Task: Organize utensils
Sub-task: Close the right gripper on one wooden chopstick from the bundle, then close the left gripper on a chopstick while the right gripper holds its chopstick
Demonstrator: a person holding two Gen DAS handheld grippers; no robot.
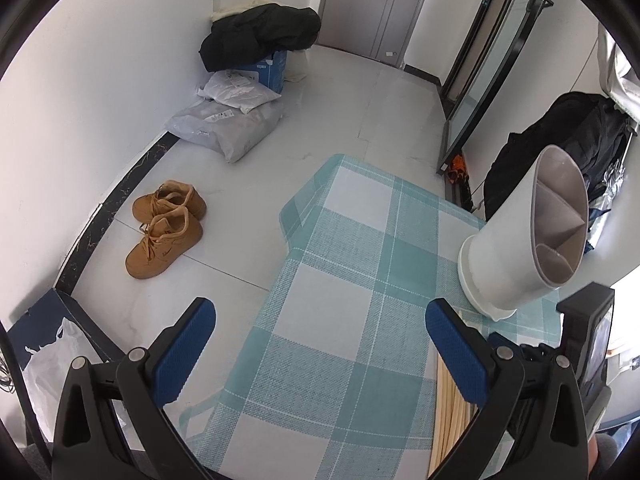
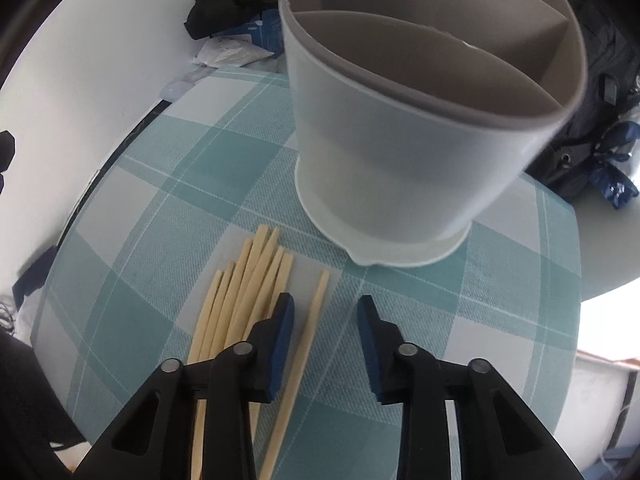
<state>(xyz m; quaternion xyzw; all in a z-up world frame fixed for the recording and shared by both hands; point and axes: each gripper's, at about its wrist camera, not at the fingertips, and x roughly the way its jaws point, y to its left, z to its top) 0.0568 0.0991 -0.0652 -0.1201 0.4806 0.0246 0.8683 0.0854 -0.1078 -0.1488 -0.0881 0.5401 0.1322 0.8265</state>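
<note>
A white utensil holder [image 1: 512,240] [image 2: 400,140] with a grey, divided inside stands upright on the teal checked tablecloth [image 1: 340,280] [image 2: 160,200]. In front of its base lies a bunch of several pale wooden chopsticks [image 2: 248,292] [image 1: 452,412]. A single chopstick [image 2: 320,292] lies apart to their right. My right gripper [image 2: 326,312] points down over it. The single chopstick lies between the jaws, and the pads do not touch it. My left gripper [image 1: 320,312] is open wide over bare cloth, left of the chopsticks, with nothing between its fingers.
The table's left edge drops to a tiled floor with tan shoes [image 1: 164,228], grey parcels [image 1: 228,120] and a dark coat on a blue box [image 1: 260,36]. A black backpack [image 1: 560,140] [image 2: 600,80] sits behind the holder. A glass door [image 1: 480,80] stands at the back.
</note>
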